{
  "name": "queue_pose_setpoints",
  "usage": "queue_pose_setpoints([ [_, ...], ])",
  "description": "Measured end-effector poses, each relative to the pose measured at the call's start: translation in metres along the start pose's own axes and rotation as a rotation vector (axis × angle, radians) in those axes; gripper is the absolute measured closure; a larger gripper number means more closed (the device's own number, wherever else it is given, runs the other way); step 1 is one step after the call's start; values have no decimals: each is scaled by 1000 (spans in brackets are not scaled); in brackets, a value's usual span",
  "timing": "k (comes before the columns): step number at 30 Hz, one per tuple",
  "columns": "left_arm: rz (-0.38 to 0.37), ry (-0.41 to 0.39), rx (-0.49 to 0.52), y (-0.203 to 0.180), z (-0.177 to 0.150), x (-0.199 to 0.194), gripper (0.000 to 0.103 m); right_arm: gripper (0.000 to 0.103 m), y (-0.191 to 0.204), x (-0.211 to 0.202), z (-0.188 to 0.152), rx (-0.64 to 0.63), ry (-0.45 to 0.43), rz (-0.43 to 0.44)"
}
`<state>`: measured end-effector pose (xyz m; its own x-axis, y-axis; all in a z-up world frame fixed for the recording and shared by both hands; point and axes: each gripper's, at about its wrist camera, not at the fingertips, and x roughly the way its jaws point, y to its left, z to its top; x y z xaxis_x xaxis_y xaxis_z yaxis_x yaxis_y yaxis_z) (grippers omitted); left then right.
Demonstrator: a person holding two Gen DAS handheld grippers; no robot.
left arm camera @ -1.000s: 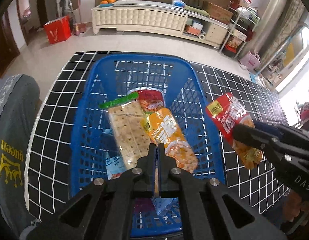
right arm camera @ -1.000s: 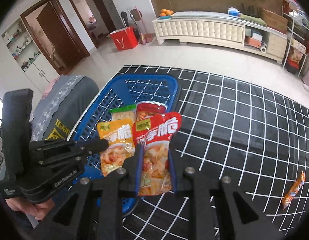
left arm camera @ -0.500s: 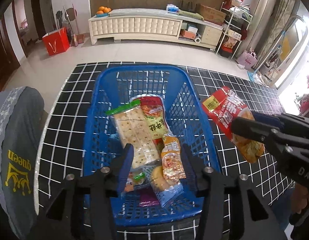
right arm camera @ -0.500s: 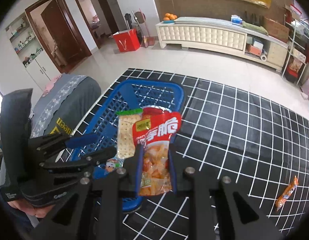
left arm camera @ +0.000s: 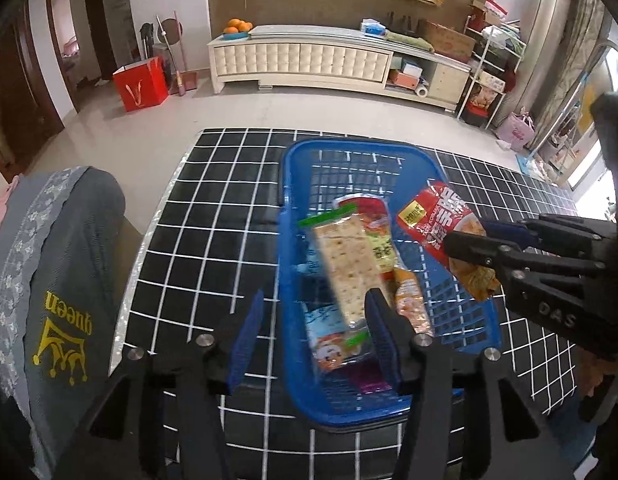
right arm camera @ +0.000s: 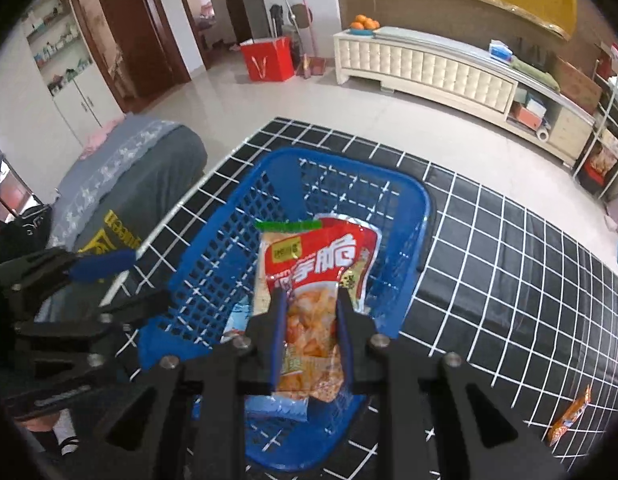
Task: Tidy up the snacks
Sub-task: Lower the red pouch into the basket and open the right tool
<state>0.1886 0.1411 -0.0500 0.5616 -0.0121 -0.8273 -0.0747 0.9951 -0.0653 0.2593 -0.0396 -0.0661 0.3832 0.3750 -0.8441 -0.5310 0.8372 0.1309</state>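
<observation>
1. Sitting in the middle of both views is the blue basket (left arm camera: 293,184), resting on the black counter (left arm camera: 213,216) with the white grid lines.
2. The right tool (right arm camera: 309,300) is clamping a red snack pouch (right arm camera: 317,256) by its lower half, fingers narrow with the bag pinched between them. In the left wrist view that same pouch (left arm camera: 441,220) is hanging over the basket's right side, in the right-centre of the frame.
3. The left tool (left arm camera: 313,300) is standing wide apart and holding nothing. Its blue-padded fingers (left arm camera: 247,332) are framing the near left wall of the basket, low in the frame.
4. Inside the basket, a cracker pack (left arm camera: 345,264) with a green top strip is lying on top of the pile, a bit blurry. Just right of it, an orange snack bag (left arm camera: 409,304) is poking out, and a light blue packet (left arm camera: 325,328) is lying under it toward the bottom of the frame.
5. Over in the lower right of the right wrist view, one small orange packet (right arm camera: 569,416) is lying on the counter, well apart from the basket.
6. A grey cushion with a yellow "queen" print (left arm camera: 65,280) is filling the left side of the left wrist view, just beside the counter edge.
</observation>
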Motion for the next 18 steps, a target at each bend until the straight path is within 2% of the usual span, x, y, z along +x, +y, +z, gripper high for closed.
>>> queue_pose_setpoints([
  [4,3,6,-18,9,1,5,53,76,2,12,2,6,19,-5],
  [7,1,20,-17,13,2,12,53,76,7,17,3,-36,20,-62],
  [11,-7,22,-20,14,3,18,53,76,8,23,6,-48,29,-77],
  [15,-41,23,-23,13,3,22,53,75,11,29,6,-86,27,-166],
  [18,-37,26,-29,11,2,25,53,73,9,31,5,-79,22,-160],
])
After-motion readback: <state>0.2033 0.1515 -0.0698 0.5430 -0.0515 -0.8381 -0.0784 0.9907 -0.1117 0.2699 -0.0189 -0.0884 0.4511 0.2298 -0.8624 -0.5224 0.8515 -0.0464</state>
